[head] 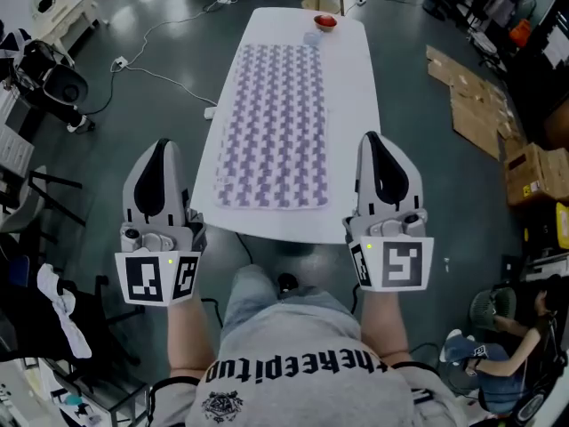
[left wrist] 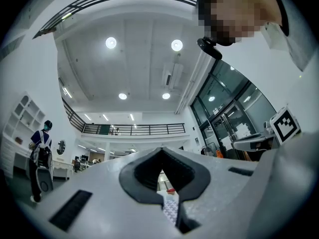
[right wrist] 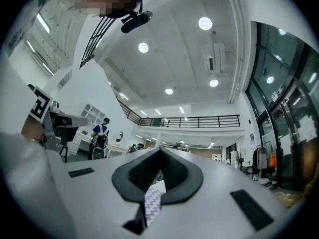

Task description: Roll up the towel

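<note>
Towel [head: 274, 123] lies flat on table [head: 356, 78]; left gripper [head: 161, 144], right gripper [head: 372, 138] closed.

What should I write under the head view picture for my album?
Left gripper and right gripper, both shut, before a white table with the patterned towel lying flat.

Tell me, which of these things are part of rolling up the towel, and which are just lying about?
Part of the job:
- the patterned towel, spread flat
- the white table under it
- the left tongs and right tongs, both shut and empty

Just lying about:
- the red bowl at the table's far end
- cardboard and a cable on the floor
</note>
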### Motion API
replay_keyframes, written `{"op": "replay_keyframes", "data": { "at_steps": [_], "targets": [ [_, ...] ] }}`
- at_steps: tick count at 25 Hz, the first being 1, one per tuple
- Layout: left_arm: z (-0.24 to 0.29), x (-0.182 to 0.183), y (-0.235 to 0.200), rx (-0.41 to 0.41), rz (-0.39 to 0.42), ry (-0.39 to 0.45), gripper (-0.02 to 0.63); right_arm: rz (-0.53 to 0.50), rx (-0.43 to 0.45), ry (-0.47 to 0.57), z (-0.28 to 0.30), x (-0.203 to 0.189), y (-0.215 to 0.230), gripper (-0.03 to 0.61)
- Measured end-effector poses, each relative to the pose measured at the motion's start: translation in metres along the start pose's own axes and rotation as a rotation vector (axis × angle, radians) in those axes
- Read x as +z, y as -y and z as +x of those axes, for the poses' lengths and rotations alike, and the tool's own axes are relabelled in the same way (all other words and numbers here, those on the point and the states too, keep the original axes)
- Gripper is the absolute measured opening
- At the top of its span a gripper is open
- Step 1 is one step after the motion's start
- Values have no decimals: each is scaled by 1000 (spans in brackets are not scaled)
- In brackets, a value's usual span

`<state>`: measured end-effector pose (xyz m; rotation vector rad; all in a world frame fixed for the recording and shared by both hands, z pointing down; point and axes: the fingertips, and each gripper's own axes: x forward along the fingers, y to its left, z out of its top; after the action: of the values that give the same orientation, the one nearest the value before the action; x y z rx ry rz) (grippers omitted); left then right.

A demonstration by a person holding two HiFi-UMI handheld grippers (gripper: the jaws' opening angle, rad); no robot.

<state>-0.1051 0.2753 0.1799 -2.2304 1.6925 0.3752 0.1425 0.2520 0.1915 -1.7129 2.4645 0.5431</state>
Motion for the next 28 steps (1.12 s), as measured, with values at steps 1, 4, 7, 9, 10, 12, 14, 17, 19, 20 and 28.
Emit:
{"op": "replay_keyframes", "data": {
  "at_steps": [1,4,7,9,10,12,14,17,19,20,28],
  "targets": [
    [6,-5,0,-3,1,-3,5,-2,4,-3,6,-5,2,0],
    [27,-20,-2,-13,11,-14,5,-8,14,-11,25,-17,7,0],
    [49,-35,-4,-31,22,-31,5,-12,18,-25,45,-30,13,0],
    [60,-45,-5,-50,29,-44,5,-16,21,-41,56,-39,15,0],
    [65,-51,-5,-61,34,-53,5,-19,24,-52,61,-44,15,0],
    [74,-67,-6,-85,50,-83,5,-24,36,-82,71,-58,13,0],
    [79,-88,-7,-116,67,-126,5,-28,61,-123,78,-76,7,0],
    [85,-120,-6,-162,106,-206,5,-38,125,-206,89,-106,-6,0],
    [95,-142,-4,-200,146,-272,5,-60,191,-283,100,-128,-12,0],
    [99,-154,-1,-226,169,-307,5,-71,227,-329,103,-142,-15,0],
    [30,-287,23,-495,322,-648,6,-137,493,-681,50,-271,-71,2]
  ]
}}
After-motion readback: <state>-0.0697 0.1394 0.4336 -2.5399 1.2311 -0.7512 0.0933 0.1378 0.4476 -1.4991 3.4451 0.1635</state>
